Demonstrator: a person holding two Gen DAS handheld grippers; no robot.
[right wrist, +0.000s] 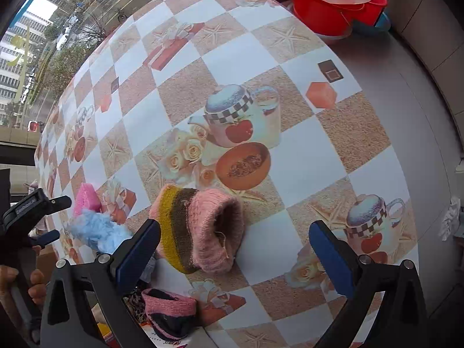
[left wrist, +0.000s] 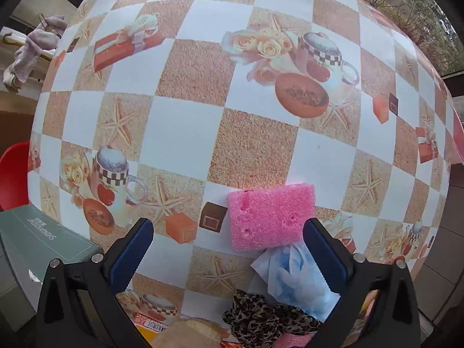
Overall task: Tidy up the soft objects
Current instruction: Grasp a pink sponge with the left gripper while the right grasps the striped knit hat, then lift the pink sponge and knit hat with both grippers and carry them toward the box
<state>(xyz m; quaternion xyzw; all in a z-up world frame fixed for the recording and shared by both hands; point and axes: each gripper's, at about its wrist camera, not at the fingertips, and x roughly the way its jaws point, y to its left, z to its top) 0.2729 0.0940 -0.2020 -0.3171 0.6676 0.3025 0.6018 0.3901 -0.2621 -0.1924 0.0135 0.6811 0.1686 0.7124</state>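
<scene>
Soft things lie scattered near the front edge of the table (right wrist: 304, 58): a striped knit hat (right wrist: 200, 229) on its side with its pink cuff open, a pink sponge (left wrist: 269, 217), a crumpled blue cloth (left wrist: 293, 278) just below the sponge, a leopard scrunchie (left wrist: 261, 319) below that, and a small pink-and-black knit piece (right wrist: 171, 313) close to the right tool. The right gripper (right wrist: 235, 249) looks to be lining up on the hat, which sits between its fingers but nearer the left one. To do this well, I'd say centre the hat first, then close on the thick cuff, not the loose crown, so the knit bunches firmly and doesn't slip out. Its jaws stand wide apart and hold nothing; the left finger seems to be against or just beside the hat's yellow band, though I cannot tell if they touch. The left gripper (left wrist: 229, 249) is likewise spread wide and empty, hovering with the sponge and cloth by its right finger. Red and pink tubs (right wrist: 333, 0) are stacked beyond the far corner.
</scene>
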